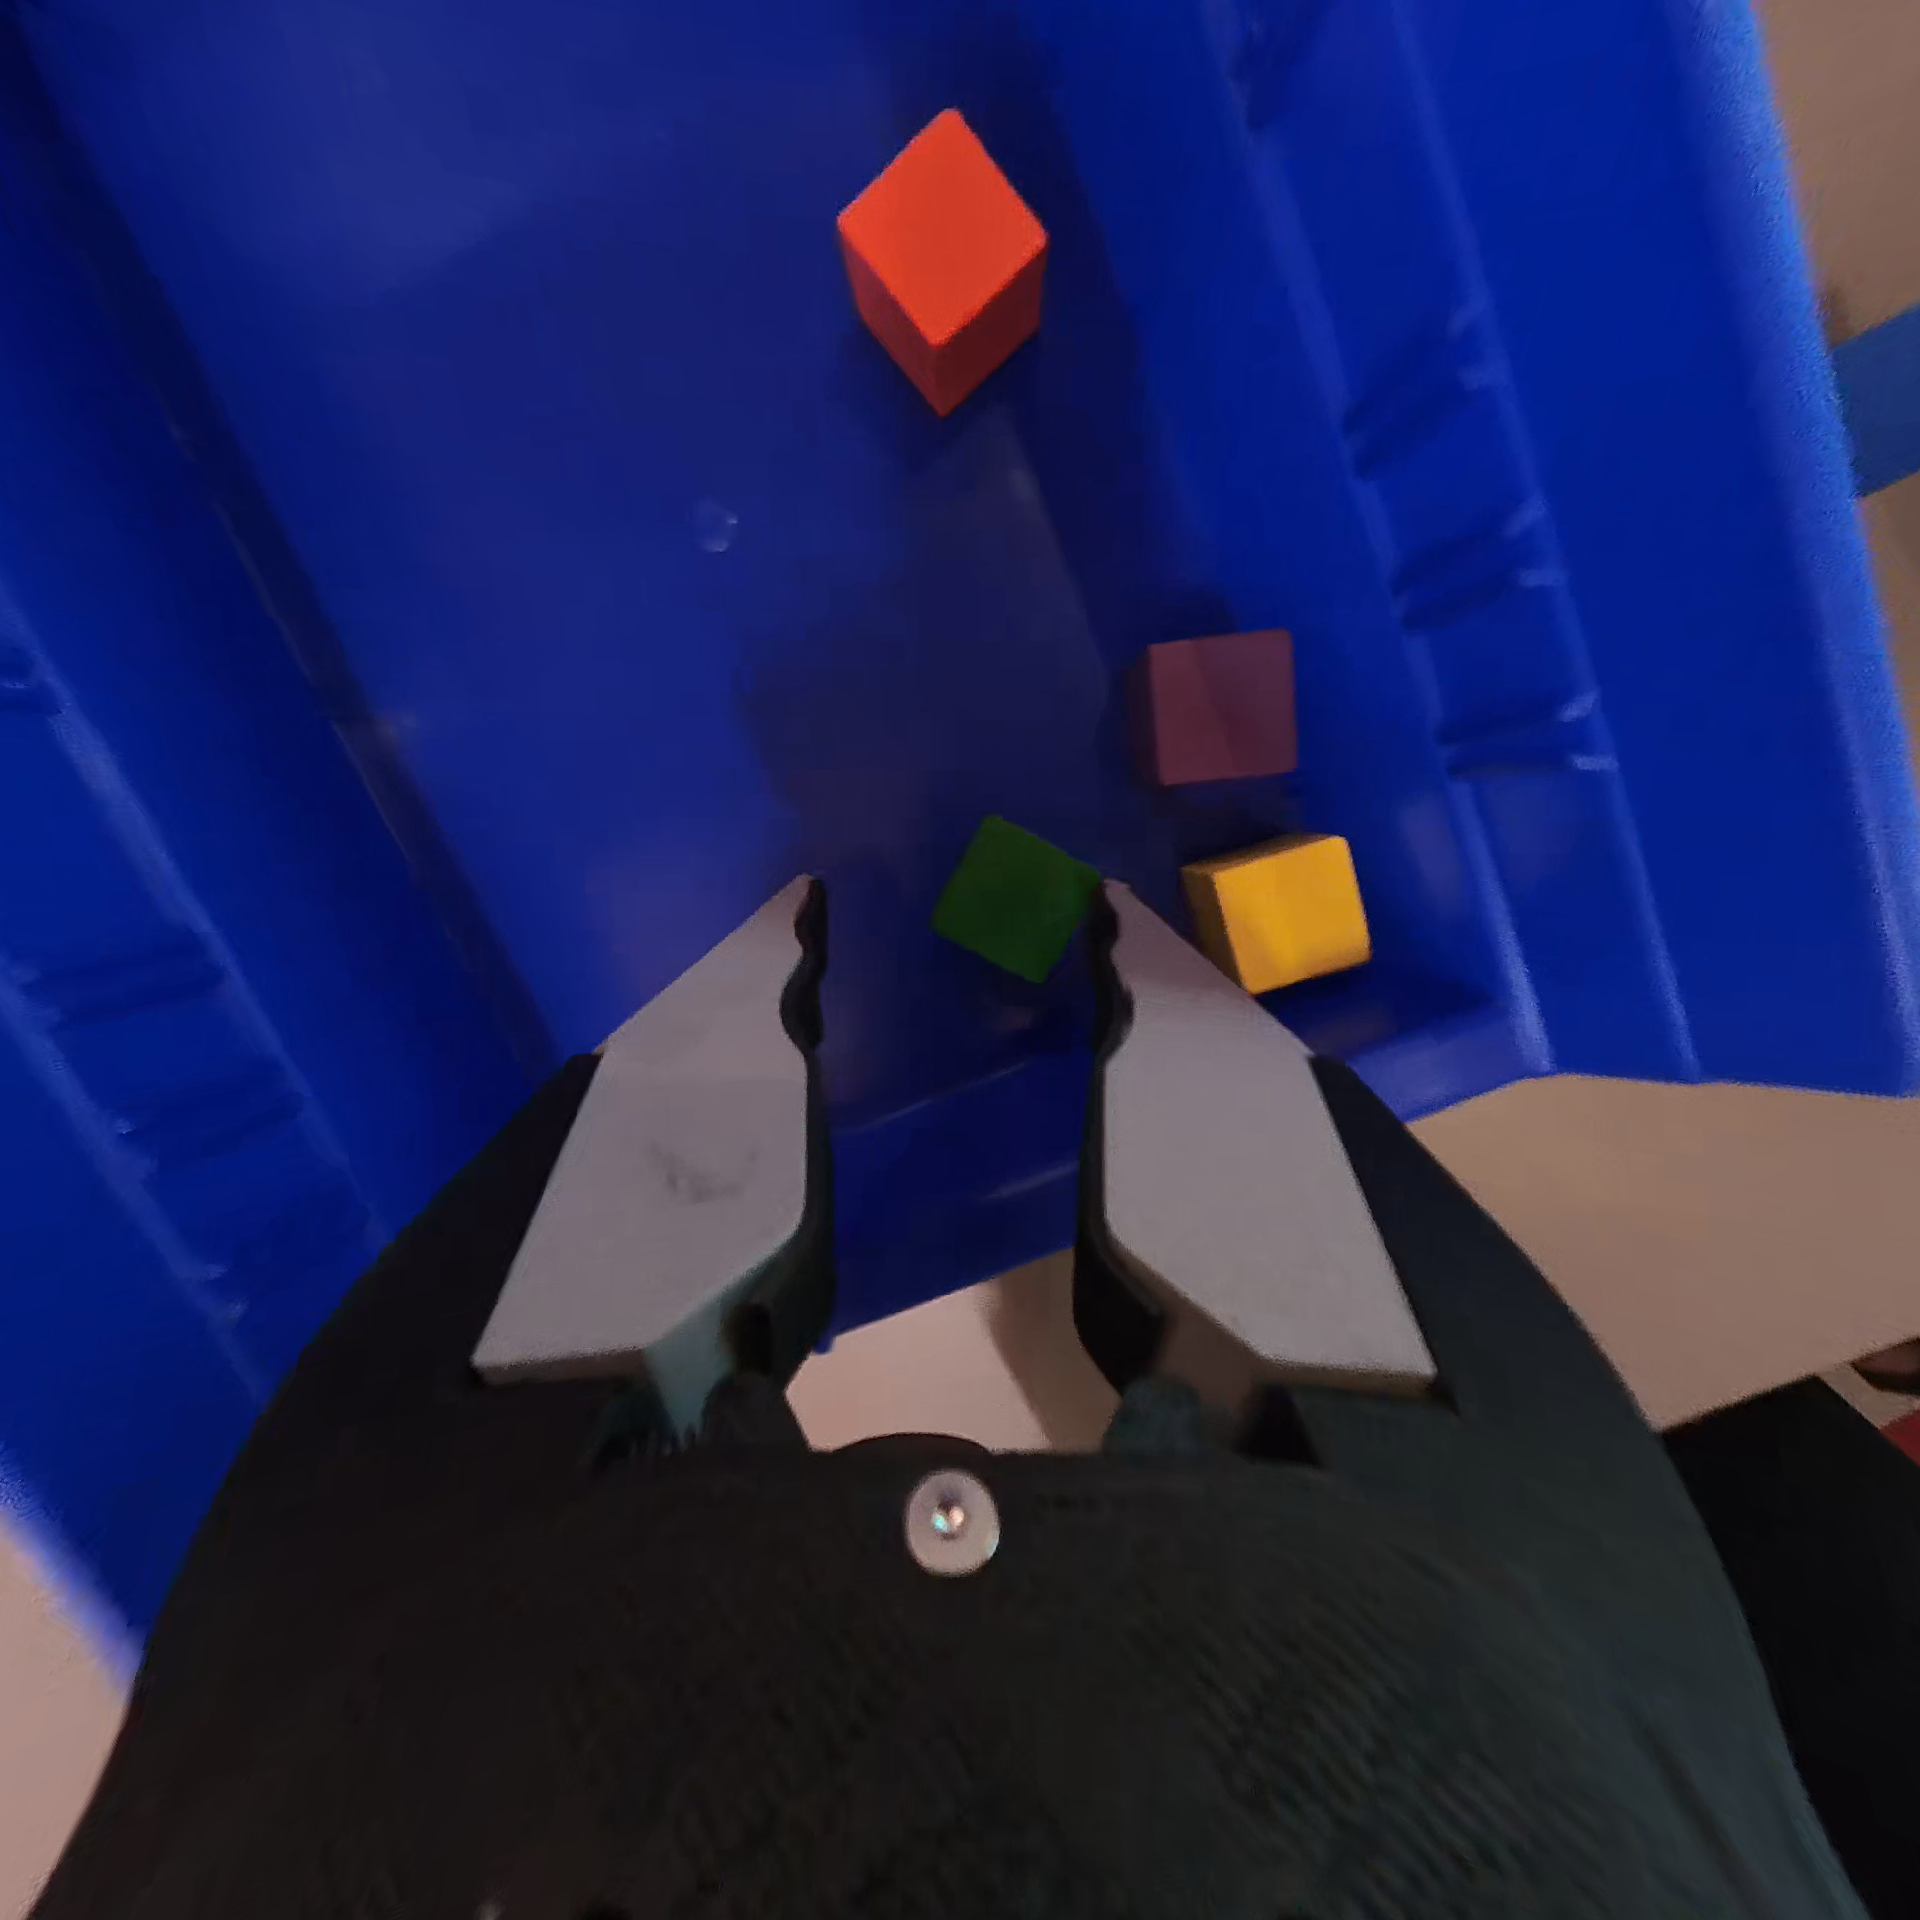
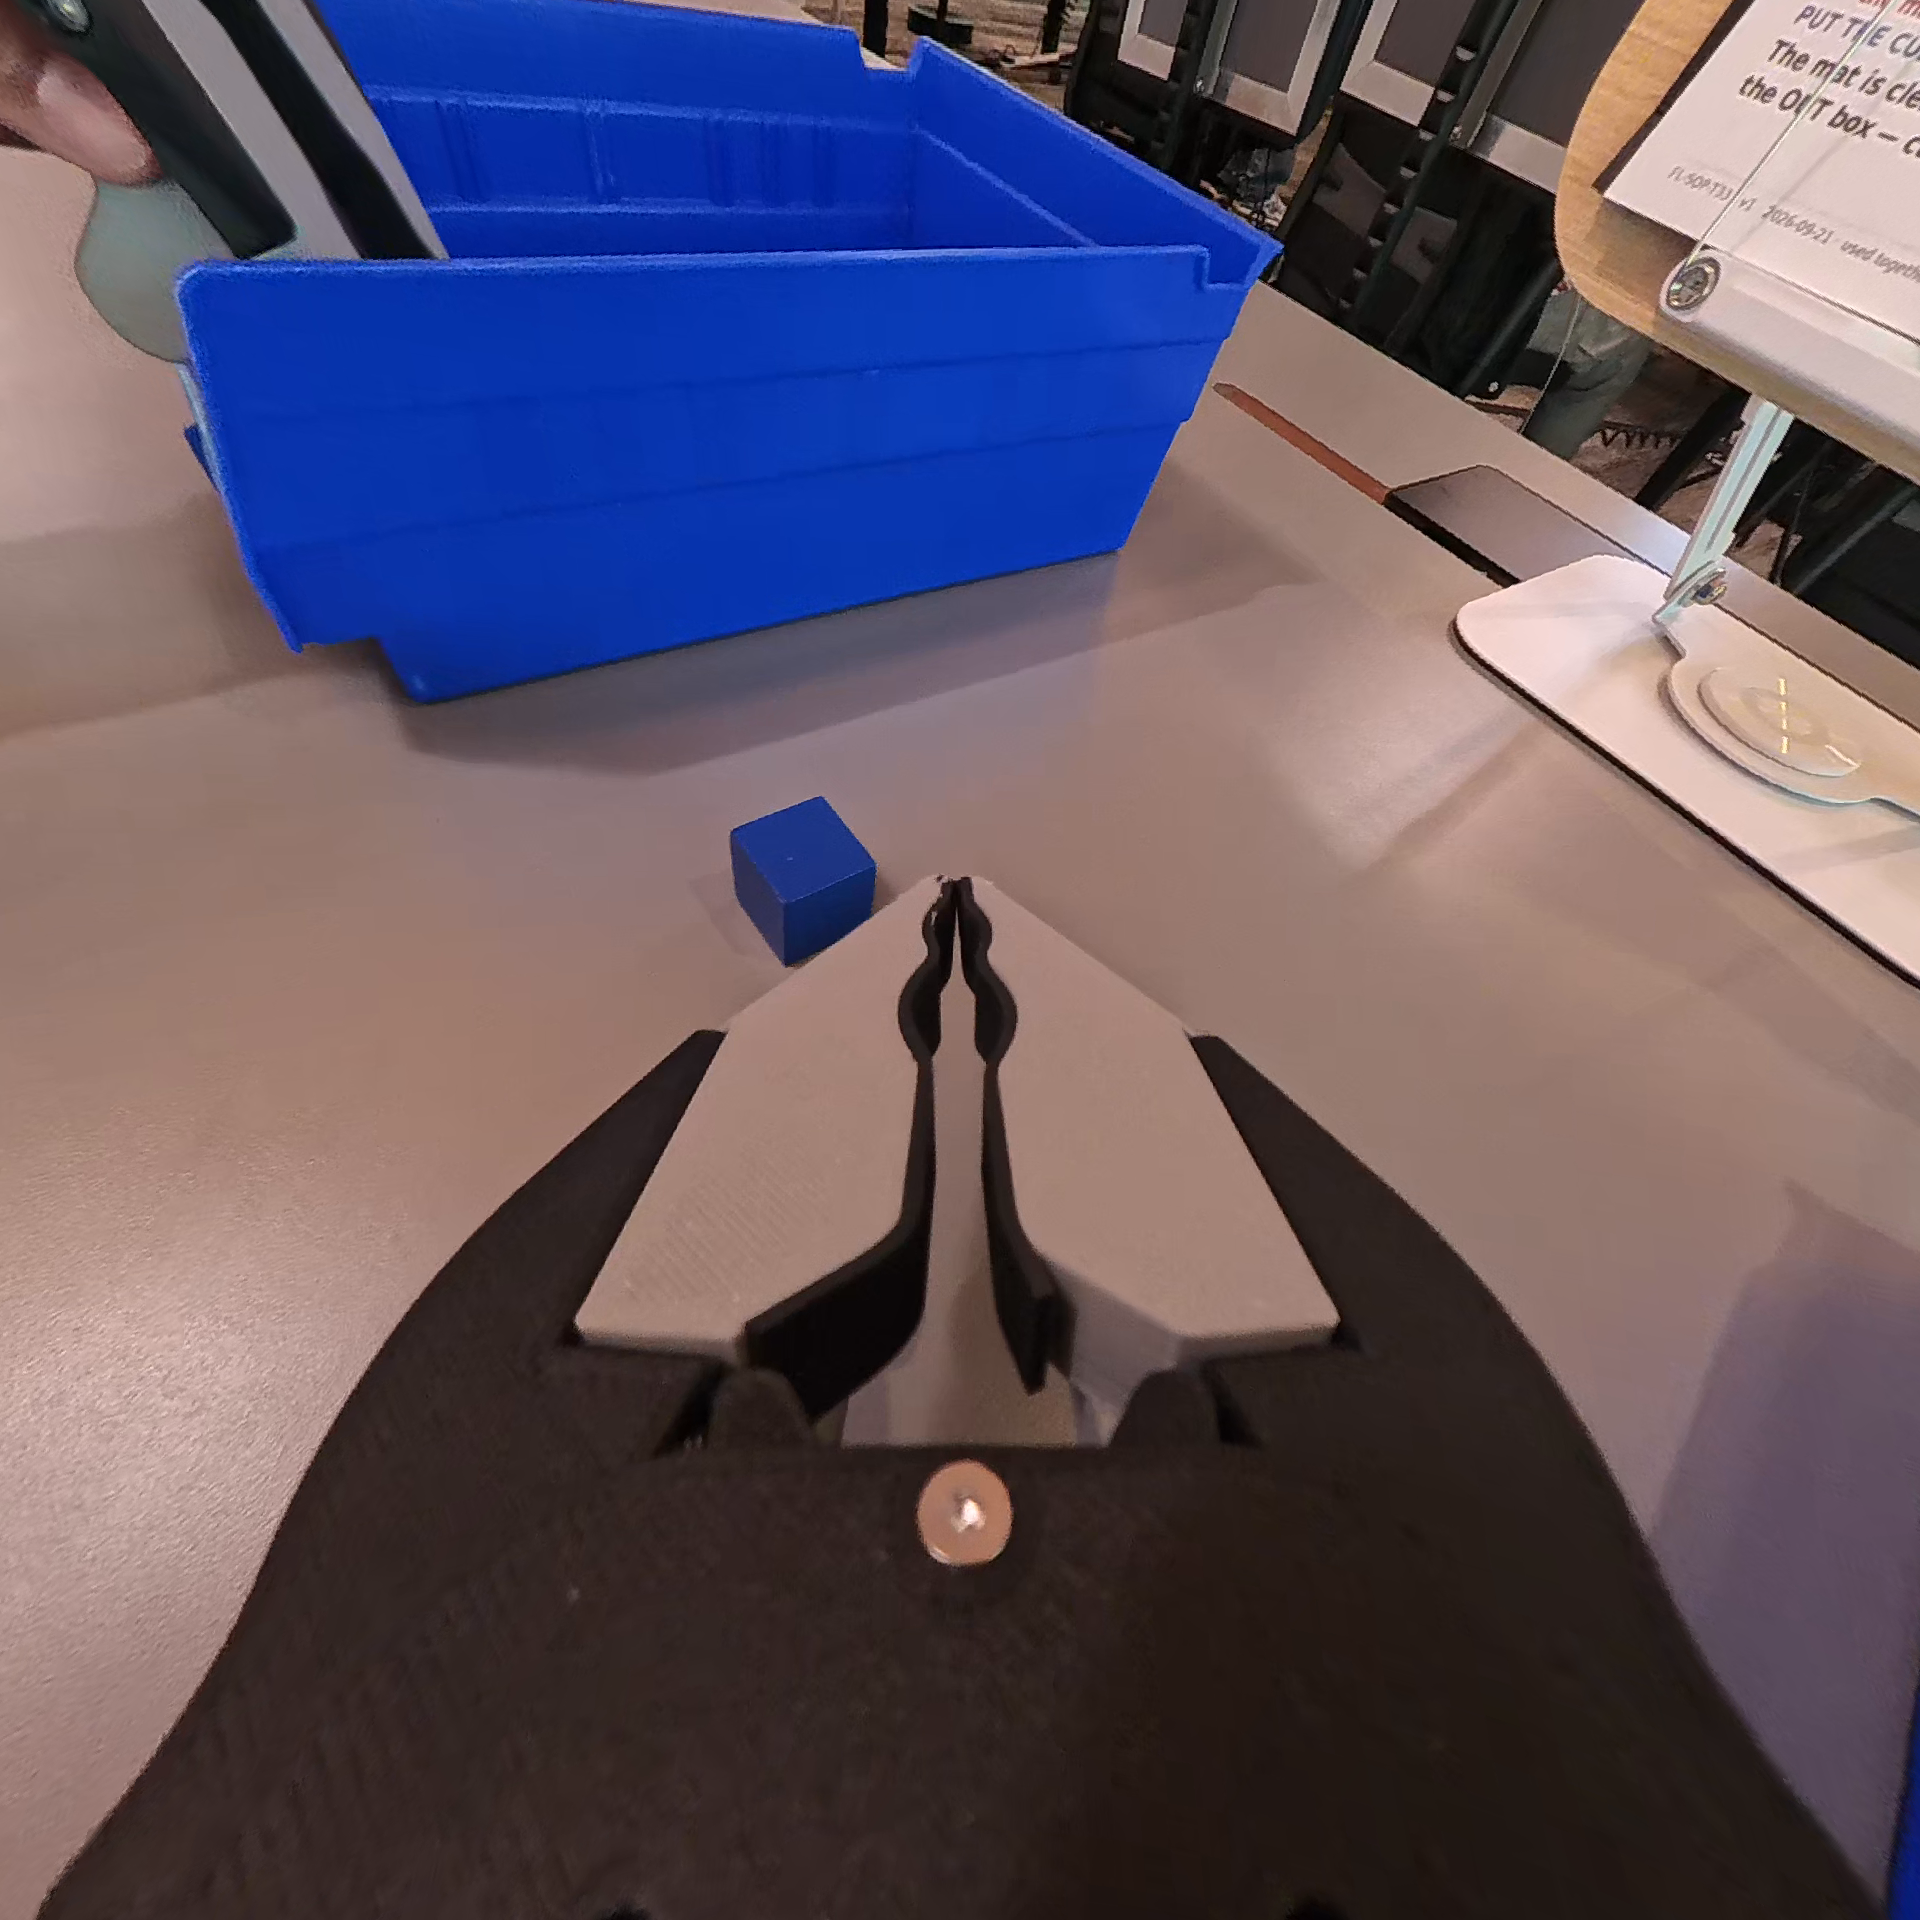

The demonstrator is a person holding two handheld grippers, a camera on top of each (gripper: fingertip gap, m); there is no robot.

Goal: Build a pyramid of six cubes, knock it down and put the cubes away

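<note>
In the left wrist view my left gripper (image 1: 956, 904) is open and empty above the blue bin (image 1: 416, 520). A green cube (image 1: 1013, 899) lies on the bin floor between the fingertips' line of sight. A yellow cube (image 1: 1278, 909), a purple cube (image 1: 1216, 707) and a red cube (image 1: 940, 260) also lie in the bin. In the right wrist view my right gripper (image 2: 956, 888) is shut and empty over the grey table. A blue cube (image 2: 800, 878) sits on the table just left of its tips. The bin (image 2: 675, 416) stands behind it.
The left gripper's body (image 2: 260, 125) and a hand show at the bin's far left corner in the right wrist view. A white stand (image 2: 1714, 686) with a printed sheet stands at the right. A dark flat device (image 2: 1507, 520) lies near the table's right edge. My right fingertips sit around 25 centimeters from my left ones.
</note>
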